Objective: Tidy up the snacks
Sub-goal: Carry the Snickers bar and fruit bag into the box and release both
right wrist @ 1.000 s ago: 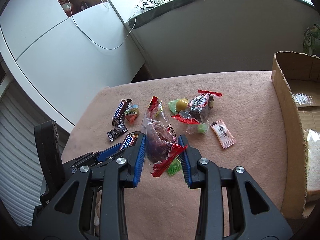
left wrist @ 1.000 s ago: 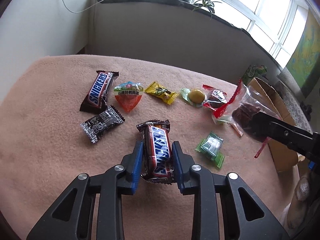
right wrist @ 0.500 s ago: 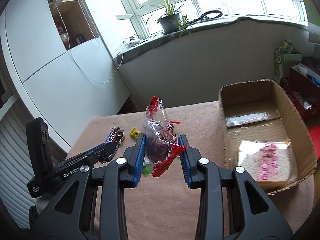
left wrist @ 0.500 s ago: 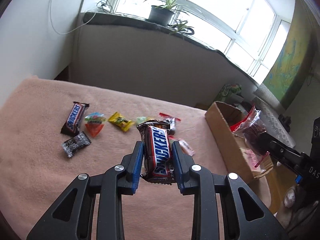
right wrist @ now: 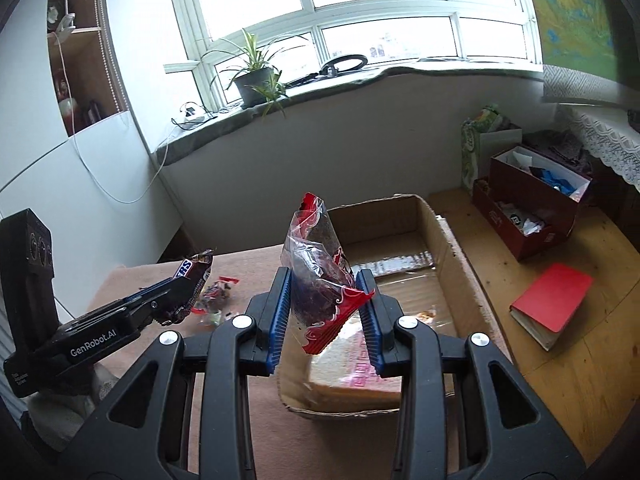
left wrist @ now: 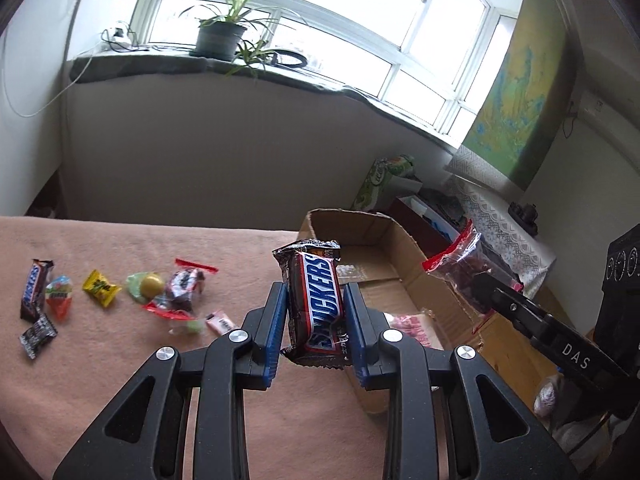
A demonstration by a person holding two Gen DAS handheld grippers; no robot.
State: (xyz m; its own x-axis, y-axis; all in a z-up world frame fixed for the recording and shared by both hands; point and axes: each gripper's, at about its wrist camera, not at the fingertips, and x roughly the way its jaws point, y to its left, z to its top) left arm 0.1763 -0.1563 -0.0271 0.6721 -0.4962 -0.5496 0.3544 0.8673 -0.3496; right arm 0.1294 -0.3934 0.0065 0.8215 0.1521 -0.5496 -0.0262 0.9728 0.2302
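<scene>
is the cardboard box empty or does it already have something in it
Not empty: the cardboard box already holds a flat pink-printed packet on its floor.

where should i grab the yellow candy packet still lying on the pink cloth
Take the yellow candy packet across its puffy middle, coming straight down from above. It lies flat on the pink cloth, skewed, with thin crimped ends that give little to pinch. Turn the jaws to close across its short width. The green-wrapped sweet lies to its right, so keep the fingers off that side.
</scene>
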